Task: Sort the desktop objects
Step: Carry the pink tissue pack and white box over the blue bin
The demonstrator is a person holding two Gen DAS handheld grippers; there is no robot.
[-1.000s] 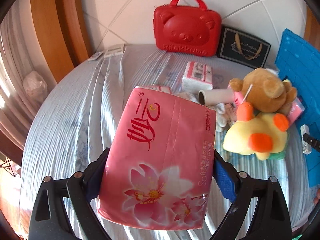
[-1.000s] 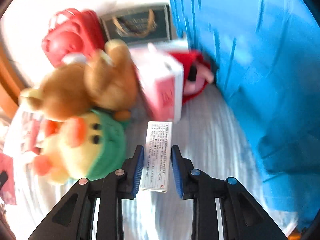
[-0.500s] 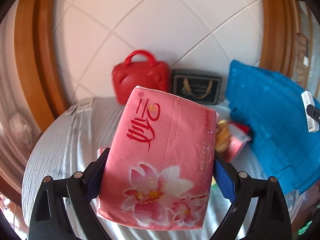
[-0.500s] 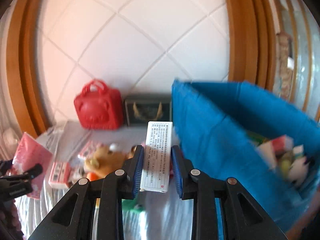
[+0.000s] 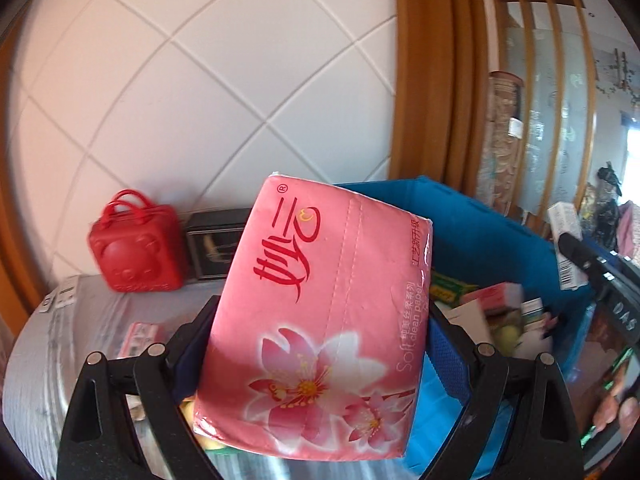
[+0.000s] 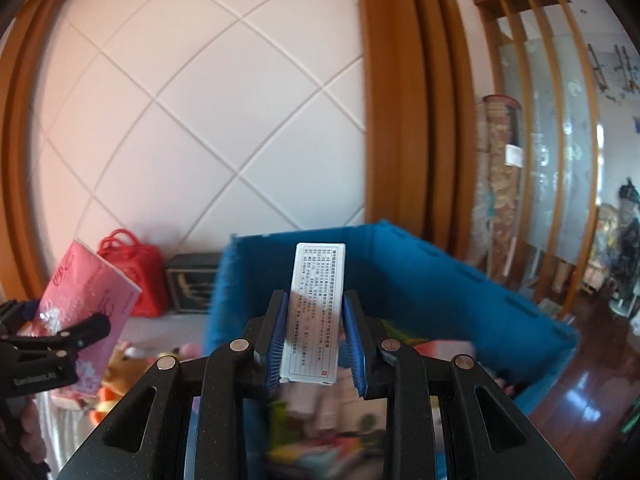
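The left gripper (image 5: pixel 320 356) clamps a pink tissue pack (image 5: pixel 320 320) between its widely spread jaws; the pack fills the lower centre of the left wrist view, its flower print toward the camera. Behind it, toward the right of the frame, stands a blue storage box (image 5: pixel 480 232) with mixed small packages inside. At left centre a red bear-faced case (image 5: pixel 136 252) sits against the white tiled wall (image 5: pixel 180 80), with a dark gift bag (image 5: pixel 212 244) just beside it, both on a grey striped cloth (image 5: pixel 80 320).

The right gripper (image 6: pixel 314 344) is closed on a narrow white printed box (image 6: pixel 314 316), held upright in the lower centre of the right wrist view, in front of the blue box's open top. At the left edge of that view, the other gripper with the pink pack appears above plush toys (image 6: pixel 116 364), which are blurred.
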